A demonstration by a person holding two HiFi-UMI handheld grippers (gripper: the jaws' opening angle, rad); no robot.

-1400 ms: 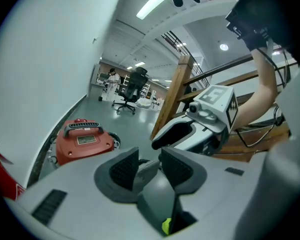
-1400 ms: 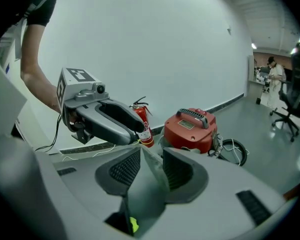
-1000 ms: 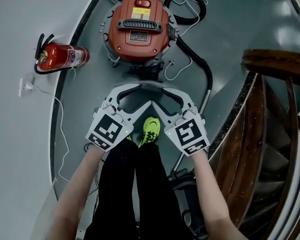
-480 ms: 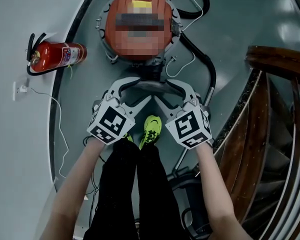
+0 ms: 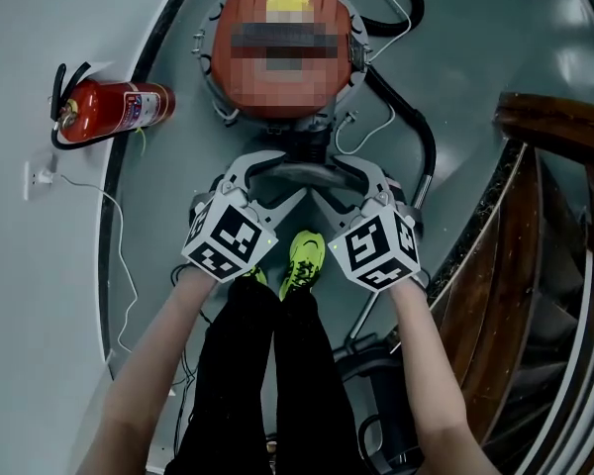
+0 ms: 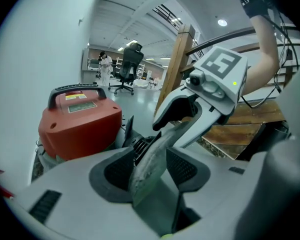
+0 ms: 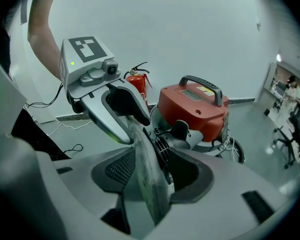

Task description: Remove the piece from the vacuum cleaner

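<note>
The red vacuum cleaner (image 5: 282, 77) stands on the grey floor straight ahead, also seen as a red drum with a black handle (image 6: 80, 124) (image 7: 192, 109). At its front sits a black ribbed connector (image 5: 309, 142). My left gripper (image 5: 275, 181) and right gripper (image 5: 327, 183) hang side by side just in front of it, tips nearly meeting. A dusty grey flat piece (image 6: 151, 161) (image 7: 146, 166) runs between the jaws of both grippers; no pad presses on it. Both sets of jaws have just been opening and stand wide open.
A red fire extinguisher (image 5: 109, 112) lies left of the vacuum. A black hose (image 5: 421, 142) curves down the right side. A wooden stair rail (image 5: 544, 206) is at the right. A white cable (image 5: 119, 255) runs along the floor's left edge. My green shoe (image 5: 302, 260) is below the grippers.
Both grippers have sunk and come closer to the vacuum's front. Their jaws have spread wider.
</note>
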